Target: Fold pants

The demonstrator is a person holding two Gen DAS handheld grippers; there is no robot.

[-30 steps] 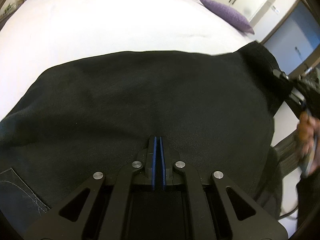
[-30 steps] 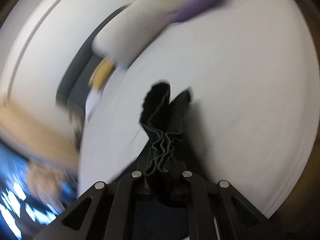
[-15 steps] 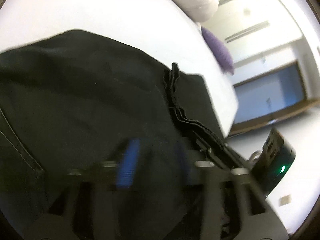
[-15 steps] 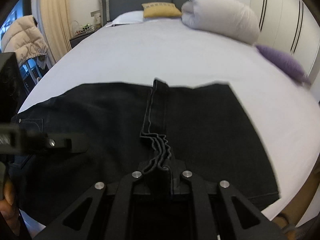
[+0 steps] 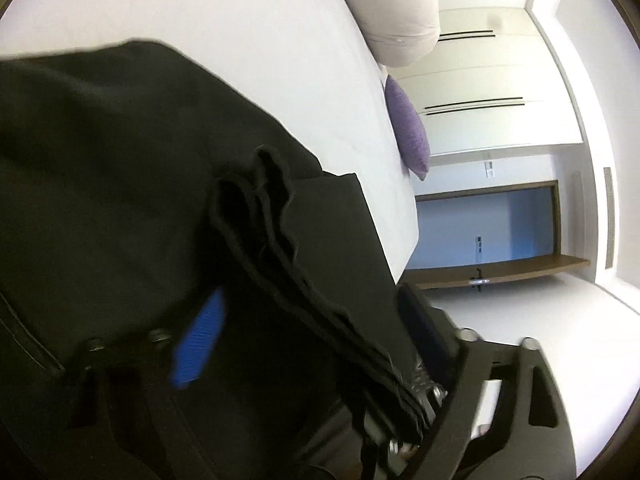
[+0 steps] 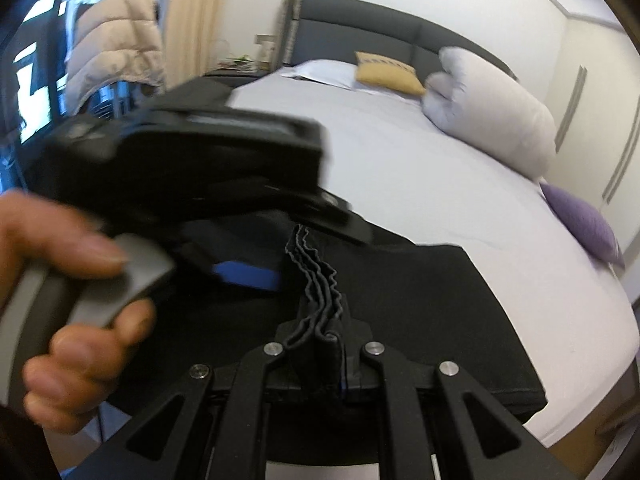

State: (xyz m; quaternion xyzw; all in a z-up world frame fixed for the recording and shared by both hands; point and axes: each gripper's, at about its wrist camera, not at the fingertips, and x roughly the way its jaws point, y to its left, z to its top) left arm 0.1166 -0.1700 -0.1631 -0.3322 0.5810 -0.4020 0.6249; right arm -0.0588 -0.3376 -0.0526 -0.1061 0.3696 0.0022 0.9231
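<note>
Black pants [image 6: 420, 300] lie spread on a white bed [image 6: 400, 140]. My right gripper [image 6: 332, 344] is shut on a bunched, pleated edge of the pants [image 6: 316, 280] that stands up from its jaws. My left gripper [image 6: 296, 240], held by a hand [image 6: 72, 320], sits just left of and above that bunch, blue pad [image 6: 246, 274] showing. In the left wrist view the same bunch [image 5: 280, 240] runs between the left gripper's [image 5: 310, 296] spread fingers. Its jaws are closing, and the pads do not press the cloth. Flat black fabric [image 5: 100, 160] fills the view's left.
A rolled white duvet [image 6: 492, 108], a yellow cushion [image 6: 388, 72] and a purple cushion [image 6: 580, 220] lie near the grey headboard [image 6: 360, 28]. A puffy jacket [image 6: 116, 40] hangs at the left. The bed's edge [image 5: 412, 240] drops off beside the pants, with wardrobe doors [image 5: 480, 80] beyond.
The left gripper went from shut to spread and swung over to the bunch. The right gripper rolled upright and carried the bunched edge across the spread pants towards the left gripper.
</note>
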